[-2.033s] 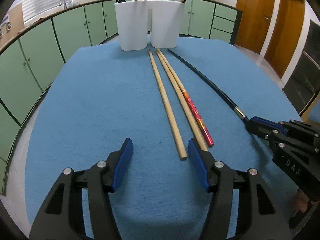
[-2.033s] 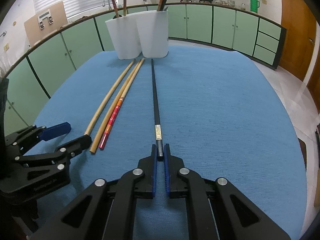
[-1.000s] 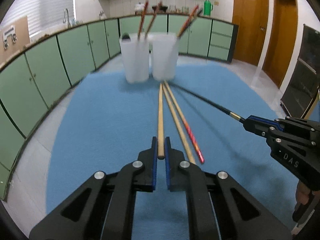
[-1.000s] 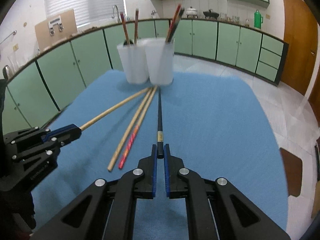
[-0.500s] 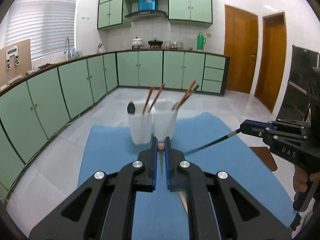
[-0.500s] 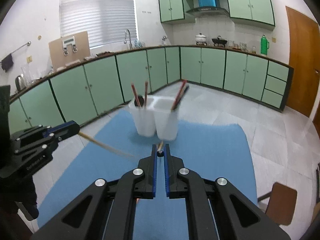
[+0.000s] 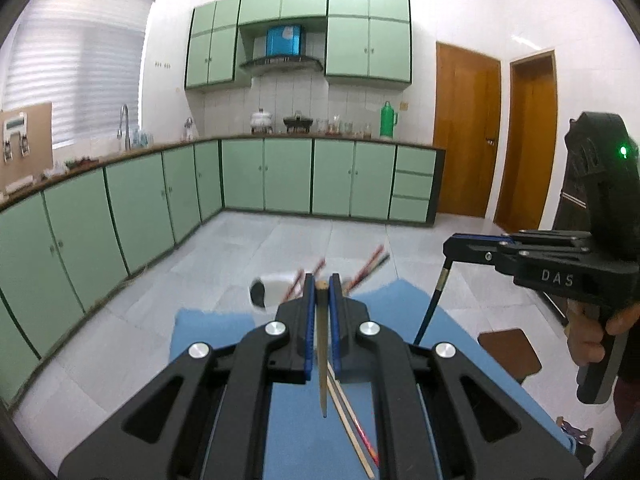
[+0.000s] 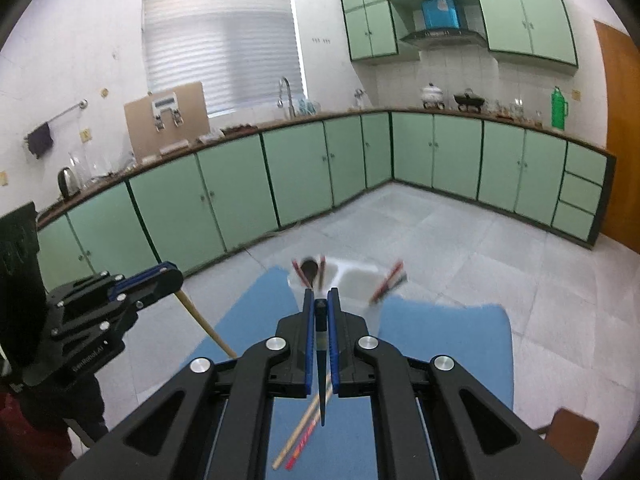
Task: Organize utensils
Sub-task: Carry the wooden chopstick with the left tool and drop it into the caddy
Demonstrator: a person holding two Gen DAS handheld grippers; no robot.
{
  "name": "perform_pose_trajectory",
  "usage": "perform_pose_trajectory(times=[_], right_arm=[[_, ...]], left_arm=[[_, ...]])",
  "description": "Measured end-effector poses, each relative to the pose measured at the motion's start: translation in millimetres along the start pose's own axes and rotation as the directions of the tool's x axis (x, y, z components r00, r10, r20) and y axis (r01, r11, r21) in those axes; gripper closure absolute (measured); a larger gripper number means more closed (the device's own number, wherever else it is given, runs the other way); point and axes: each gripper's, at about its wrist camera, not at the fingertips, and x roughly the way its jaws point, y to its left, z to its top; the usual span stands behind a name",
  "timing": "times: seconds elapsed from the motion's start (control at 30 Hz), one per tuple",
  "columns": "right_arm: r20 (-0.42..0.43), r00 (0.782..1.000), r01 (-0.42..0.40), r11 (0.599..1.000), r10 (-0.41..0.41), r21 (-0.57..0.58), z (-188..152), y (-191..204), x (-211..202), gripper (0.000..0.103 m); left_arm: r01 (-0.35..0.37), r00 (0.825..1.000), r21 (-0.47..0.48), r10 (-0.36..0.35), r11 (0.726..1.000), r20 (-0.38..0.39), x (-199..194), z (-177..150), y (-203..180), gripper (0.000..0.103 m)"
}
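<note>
— Where are your two tools right now, relative to the blue mat?

— I have both lifted well above the blue mat [image 7: 208, 332]. My left gripper [image 7: 321, 285] has its jaws pinched narrow on a plain wooden chopstick [image 7: 321, 344], gripped at its upper end so that the stick hangs point-down over the mat. My right gripper [image 8: 320, 305] is clamped the same way on a black chopstick [image 8: 321, 380], which also hangs tip-down above the mat.

— Can each camera see the other tool?

— Yes. From the left wrist I see the right gripper [image 7: 450, 246] off beyond the mat's right edge, the black chopstick [image 7: 432, 304] slanting down from it toward the mat. From the right wrist the left gripper [image 8: 170, 276] sits beyond the mat's left edge with the wooden chopstick [image 8: 204, 324] angling down from its fingers.

— What's left on the mat?

— Two chopsticks lie flat on it, side by side: a plain wooden one [image 8: 304, 428] and a red-patterned one [image 8: 306, 440]. At the mat's far edge stand two white cups [image 8: 352, 280], touching each other, with chopsticks leaning out of them; they are blurred, so I can't count those.
</note>
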Motion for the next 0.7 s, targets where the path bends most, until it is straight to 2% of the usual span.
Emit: perform_pose_trajectory(times=[0.13, 0.33, 0.5, 0.7], right_arm=[[0.059, 0.998, -0.007, 1.000, 0.009, -0.024, 33.6, 5.4, -5.8, 0.097], [0.141, 0.990, 0.026, 0.999, -0.021, -0.037, 87.5, 1.3, 1.4, 0.097], [0.184, 0.980, 0.077, 0.997, -0.074, -0.011, 115.2, -11.4, 21.0, 0.097], [0.186, 0.976, 0.109, 0.994, -0.110, 0.011, 125.8, -26.4, 58.1, 0.097]], left_arm=[[-0.020, 0.998, 0.020, 0.019, 1.000, 0.065, -3.4, 28.6, 3.1, 0.097], [-0.065, 0.984, 0.051, 0.056, 0.997, 0.166, 5.8, 82.4, 7.8, 0.097], [-0.088, 0.979, 0.060, 0.075, 0.994, 0.188, 37.0, 109.0, 9.0, 0.097], [-0.094, 0.984, 0.053, 0.085, 0.994, 0.156, 85.5, 110.6, 10.0, 0.097]])
